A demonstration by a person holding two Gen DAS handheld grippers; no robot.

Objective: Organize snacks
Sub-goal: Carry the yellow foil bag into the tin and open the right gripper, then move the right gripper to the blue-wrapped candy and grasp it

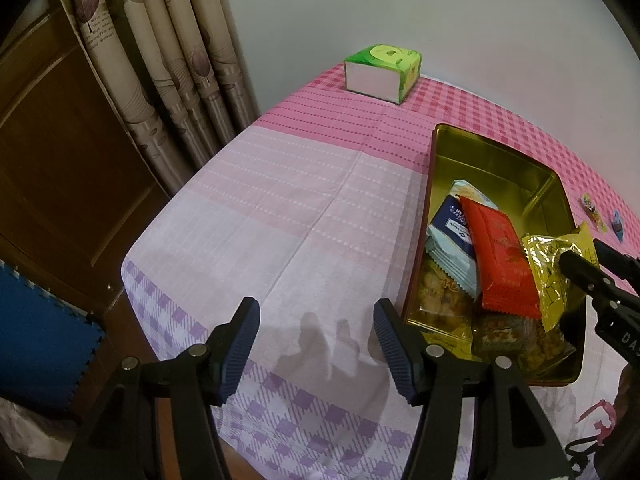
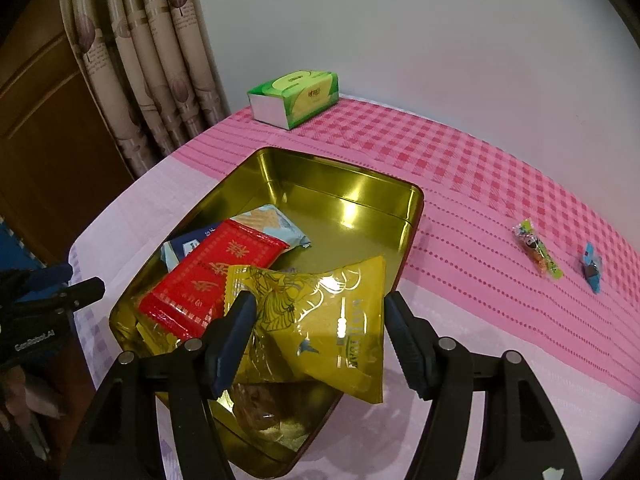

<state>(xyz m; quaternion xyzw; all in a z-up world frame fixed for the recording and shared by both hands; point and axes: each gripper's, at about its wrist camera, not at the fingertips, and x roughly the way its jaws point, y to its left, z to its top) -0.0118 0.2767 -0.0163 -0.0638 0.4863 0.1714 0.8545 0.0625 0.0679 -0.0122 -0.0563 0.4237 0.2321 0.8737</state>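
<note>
Your right gripper [image 2: 316,332] has its fingers parting around the yellow packet [image 2: 320,312], which sits over the tin [image 2: 404,236]. It looks light, crinkly and slippery; pinch its sealed edge. Your left gripper [image 1: 316,340] fingers stand apart, empty.

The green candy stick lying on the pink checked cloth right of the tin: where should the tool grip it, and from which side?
Grip the green candy stick at its middle, across its narrow width, coming from above. It lies flat and apart from the blue candy and the tin, so a top-down approach looks clear; its twisted ends would likely slip.
</note>
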